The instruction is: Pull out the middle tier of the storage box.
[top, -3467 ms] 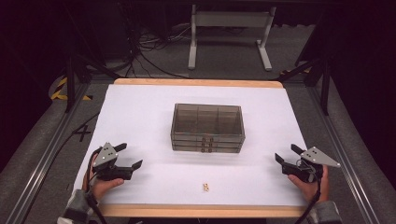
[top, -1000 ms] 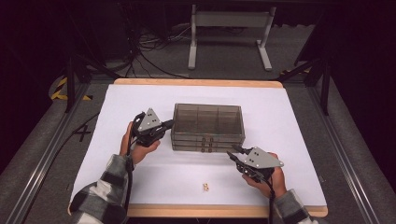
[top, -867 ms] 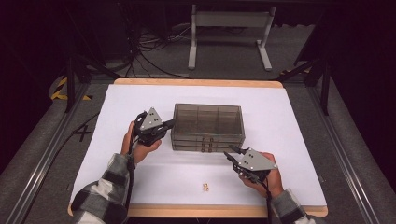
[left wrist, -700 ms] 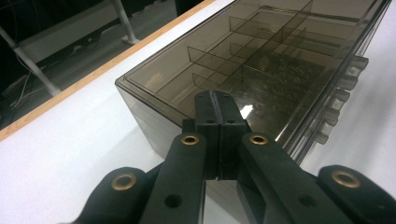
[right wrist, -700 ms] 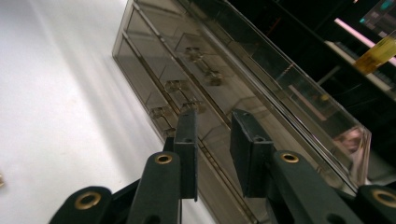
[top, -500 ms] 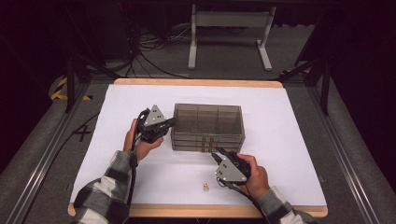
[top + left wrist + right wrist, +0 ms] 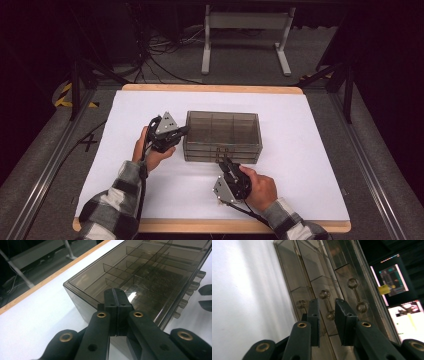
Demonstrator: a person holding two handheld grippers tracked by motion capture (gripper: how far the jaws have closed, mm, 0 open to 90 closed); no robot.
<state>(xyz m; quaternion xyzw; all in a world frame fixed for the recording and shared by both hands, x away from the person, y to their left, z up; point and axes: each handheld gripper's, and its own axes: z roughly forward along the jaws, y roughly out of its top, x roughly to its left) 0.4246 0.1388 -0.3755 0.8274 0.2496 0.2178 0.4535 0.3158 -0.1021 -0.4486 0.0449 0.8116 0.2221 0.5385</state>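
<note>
**Q:** Looking at the high view, where is the drawer box (image 7: 223, 136) sitting, and how are the hands placed around it?

**A:** It is sitting near the middle of the white table sheet (image 7: 100, 165), a smoky see-through case with dividers inside and stacked drawers facing the person. The left gripper (image 7: 184, 131) is lying at the box's left end, its tips at the upper edge of that end wall. The right gripper (image 7: 220, 159) is reaching in from the near side, tipped onto its side, with its tips at the drawer fronts.

**Q:** How are the left tongs standing?

**A:** In the left gripper view the left gripper (image 7: 116, 293) is showing both pads pressed flat together, with nothing between them. They are resting at the rim of the drawer box (image 7: 150, 272); whether they are actually touching it I cannot tell.

**Q:** And the right tongs?

**A:** In the right gripper view the right gripper (image 7: 328, 305) is holding its pads a little apart, having just been closing. A clear handle (image 7: 327, 303) on the drawer front is lying in the gap between them, its two round knobs joined by a thin bar. The pads are not pressing on it. Two more handles (image 7: 357, 293) of the same kind are flanking it, one on each side.

**Q:** Is any drawer standing out from the case?

**A:** All fronts are lying flush with the case in the high view.
</note>
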